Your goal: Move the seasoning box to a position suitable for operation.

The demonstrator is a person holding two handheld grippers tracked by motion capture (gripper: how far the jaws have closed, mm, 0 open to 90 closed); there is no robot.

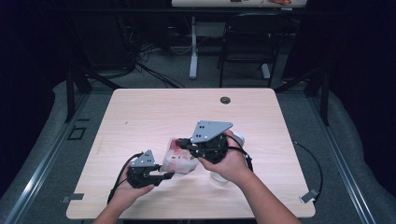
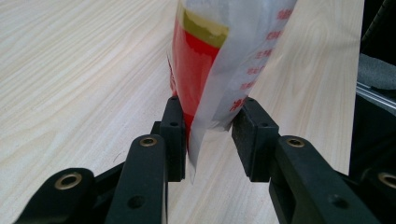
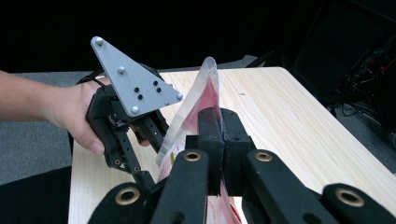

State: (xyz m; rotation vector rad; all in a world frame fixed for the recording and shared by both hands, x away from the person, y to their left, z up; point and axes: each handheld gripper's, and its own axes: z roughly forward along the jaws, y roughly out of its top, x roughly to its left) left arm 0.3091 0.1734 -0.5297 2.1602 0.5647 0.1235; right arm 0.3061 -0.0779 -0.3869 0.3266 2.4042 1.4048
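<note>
A clear plastic bag (image 1: 180, 158) with red contents and red print hangs over the wooden table (image 1: 140, 116) between the two grippers. My right gripper (image 1: 181, 142) is shut on the bag's upper edge (image 3: 196, 98), its jaws (image 3: 222, 126) pressed together on the film. My left gripper (image 1: 170, 176) comes in from the left at the bag's lower end. In the left gripper view the bag's corner (image 2: 210, 56) sits between the wide-apart pads (image 2: 208, 126). The bag's bulge brushes the pad tips and its thin flap hangs loose in the gap.
A white object (image 1: 238, 137) lies partly hidden under the right hand. A round cable hole (image 1: 225, 100) sits near the table's far edge. Beyond the table stand a dark chair (image 1: 247, 42) and the leg of another desk (image 1: 193, 51).
</note>
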